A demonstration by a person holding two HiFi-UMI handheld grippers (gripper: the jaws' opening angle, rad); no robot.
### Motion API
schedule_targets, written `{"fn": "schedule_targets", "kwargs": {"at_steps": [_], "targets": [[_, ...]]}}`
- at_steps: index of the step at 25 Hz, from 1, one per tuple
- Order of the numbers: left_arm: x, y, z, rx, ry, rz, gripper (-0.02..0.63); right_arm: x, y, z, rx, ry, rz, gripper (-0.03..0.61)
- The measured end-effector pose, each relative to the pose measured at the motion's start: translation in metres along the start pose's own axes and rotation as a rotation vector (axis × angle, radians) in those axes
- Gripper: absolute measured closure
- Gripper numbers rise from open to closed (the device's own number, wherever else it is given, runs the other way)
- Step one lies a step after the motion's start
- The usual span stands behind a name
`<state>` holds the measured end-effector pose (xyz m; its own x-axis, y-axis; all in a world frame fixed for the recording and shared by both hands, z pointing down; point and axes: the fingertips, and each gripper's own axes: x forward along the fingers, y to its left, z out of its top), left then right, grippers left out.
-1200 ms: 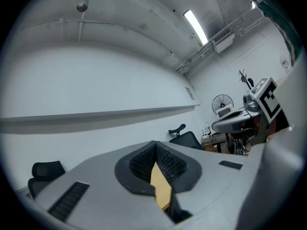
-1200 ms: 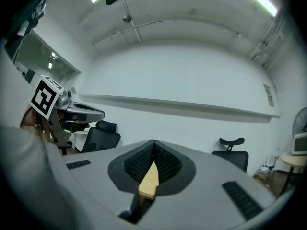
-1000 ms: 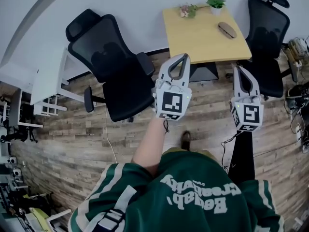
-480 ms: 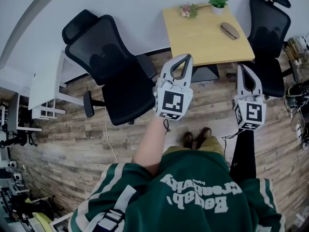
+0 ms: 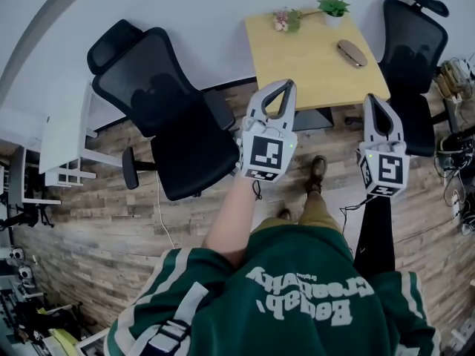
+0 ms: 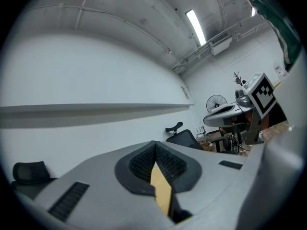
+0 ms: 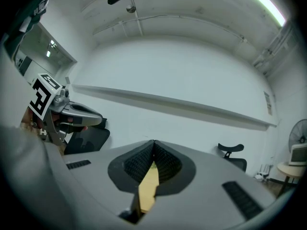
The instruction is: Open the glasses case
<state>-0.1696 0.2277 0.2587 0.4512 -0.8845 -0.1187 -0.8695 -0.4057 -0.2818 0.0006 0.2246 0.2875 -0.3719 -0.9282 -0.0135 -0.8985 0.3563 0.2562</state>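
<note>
A brown oval glasses case [image 5: 350,53] lies shut on the right side of a light wooden table [image 5: 304,58] by the far wall. Both grippers are held level over the floor, short of the table's near edge. My left gripper [image 5: 286,86] is shut and empty, its tips meeting in the left gripper view [image 6: 155,143]. The right gripper [image 5: 370,97] is likewise shut with nothing in it [image 7: 154,141], and sits nearer the case's side of the table. Neither touches the table or the case.
A black office chair [image 5: 159,102] stands left of the table, and another chair [image 5: 412,43] at its right. A small potted plant [image 5: 332,6] and flowers [image 5: 286,17] sit at the table's back edge. A white rack [image 5: 63,136] is at far left, cables [image 5: 453,162] at right.
The person has stepped towards the table, one foot now forward between the grippers. Both grippers have come closer to the table's near edge and stay shut.
</note>
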Motion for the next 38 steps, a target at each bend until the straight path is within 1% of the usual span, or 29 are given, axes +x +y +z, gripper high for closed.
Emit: {"fn": "schedule_targets", "kwargs": {"at_steps": [4, 8, 12, 15, 21, 27, 32, 38], "targets": [[0.034, 0.005, -0.01, -0.001, -0.011, 0.006, 0.6, 0.031, -0.017, -0.009, -0.026, -0.015, -0.005, 0.569], [0.075, 0.005, -0.019, -0.005, -0.024, 0.005, 0.6, 0.064, -0.039, -0.019, -0.031, -0.018, -0.007, 0.569], [0.122, 0.003, -0.03, 0.005, -0.025, 0.002, 0.6, 0.098, -0.068, -0.034, -0.031, -0.02, 0.0, 0.569], [0.157, -0.002, -0.031, 0.023, -0.029, -0.004, 0.598, 0.121, -0.095, -0.042, -0.027, -0.026, 0.004, 0.569], [0.219, -0.001, -0.031, 0.0, -0.009, -0.001, 0.598, 0.168, -0.142, -0.042, 0.002, -0.036, 0.009, 0.569], [0.272, -0.003, -0.035, 0.031, 0.012, -0.022, 0.598, 0.208, -0.179, -0.054, 0.046, -0.038, 0.008, 0.569], [0.308, -0.007, -0.043, 0.036, 0.029, -0.038, 0.598, 0.232, -0.199, -0.061, 0.067, -0.045, 0.007, 0.569], [0.349, -0.015, -0.056, 0.024, 0.039, -0.061, 0.598, 0.256, -0.227, -0.082, 0.057, -0.008, 0.01, 0.569]]}}
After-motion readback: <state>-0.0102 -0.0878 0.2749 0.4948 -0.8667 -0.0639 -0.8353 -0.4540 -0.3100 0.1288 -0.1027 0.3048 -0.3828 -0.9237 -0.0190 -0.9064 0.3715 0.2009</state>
